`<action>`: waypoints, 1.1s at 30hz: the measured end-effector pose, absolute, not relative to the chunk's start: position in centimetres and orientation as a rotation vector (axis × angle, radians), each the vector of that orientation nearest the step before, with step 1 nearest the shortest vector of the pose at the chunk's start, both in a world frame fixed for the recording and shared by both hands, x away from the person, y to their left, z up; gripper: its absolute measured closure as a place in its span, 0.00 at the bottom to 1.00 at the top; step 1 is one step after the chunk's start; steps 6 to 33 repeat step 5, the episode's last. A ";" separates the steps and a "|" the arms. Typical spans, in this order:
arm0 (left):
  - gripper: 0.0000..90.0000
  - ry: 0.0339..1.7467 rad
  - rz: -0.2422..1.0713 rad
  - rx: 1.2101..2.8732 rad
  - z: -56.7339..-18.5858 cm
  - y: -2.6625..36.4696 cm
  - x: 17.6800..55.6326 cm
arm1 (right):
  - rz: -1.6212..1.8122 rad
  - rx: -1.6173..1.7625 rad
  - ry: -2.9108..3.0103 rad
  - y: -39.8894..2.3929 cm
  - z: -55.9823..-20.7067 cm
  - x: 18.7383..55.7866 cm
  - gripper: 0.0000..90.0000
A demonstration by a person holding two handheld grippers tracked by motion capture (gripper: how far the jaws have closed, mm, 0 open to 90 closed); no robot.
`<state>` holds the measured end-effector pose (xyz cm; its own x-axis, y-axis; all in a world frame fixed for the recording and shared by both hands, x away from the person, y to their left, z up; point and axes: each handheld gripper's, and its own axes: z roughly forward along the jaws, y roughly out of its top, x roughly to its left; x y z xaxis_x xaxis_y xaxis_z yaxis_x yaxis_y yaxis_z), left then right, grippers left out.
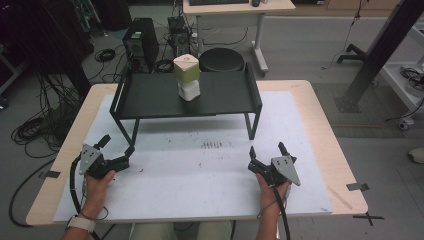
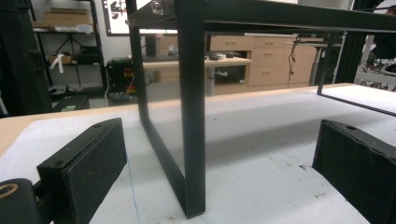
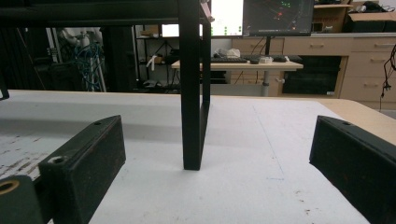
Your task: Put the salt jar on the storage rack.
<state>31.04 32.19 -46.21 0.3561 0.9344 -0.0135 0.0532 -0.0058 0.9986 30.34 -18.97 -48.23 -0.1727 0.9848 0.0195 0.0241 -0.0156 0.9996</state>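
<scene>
Nearest to both tools, the black rack (image 1: 150, 97) stands on the far half of the surface (image 1: 320, 130), its four thin legs planted on the white mat (image 1: 200, 175). A small stack (image 1: 187, 77), a pale green block on a white one, sits at the middle of its top, toward the back rim. In the left gripper view, the front left leg (image 2: 194, 140) rises just ahead, between the jaws; in the right gripper view, the front right leg (image 3: 190, 93) stands likewise between the jaws, a little farther off. The left hand-held gripper (image 1: 117, 149) rests near the left edge of the mat, jaws spread wide, empty. The right hand-held gripper (image 1: 267, 149) lies near the right front, jaws equally wide apart, holding nothing. Between the two, the near mat is open, marked by some faint dark scuffs (image 1: 211, 145). Under the rack the mat is bare, with open room between the legs
</scene>
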 end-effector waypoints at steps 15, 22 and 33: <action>0.03 0.977 0.910 1.397 -46.2 32.2 31.0 | 1.339 1.153 1.345 -19.0 -48.2 30.3 0.04; 0.03 0.977 0.910 1.397 -46.2 32.2 31.0 | 1.339 1.153 1.345 -19.0 -48.2 30.3 0.04; 0.03 0.977 0.910 1.397 -46.2 32.2 31.0 | 1.339 1.153 1.345 -19.0 -48.2 30.3 0.04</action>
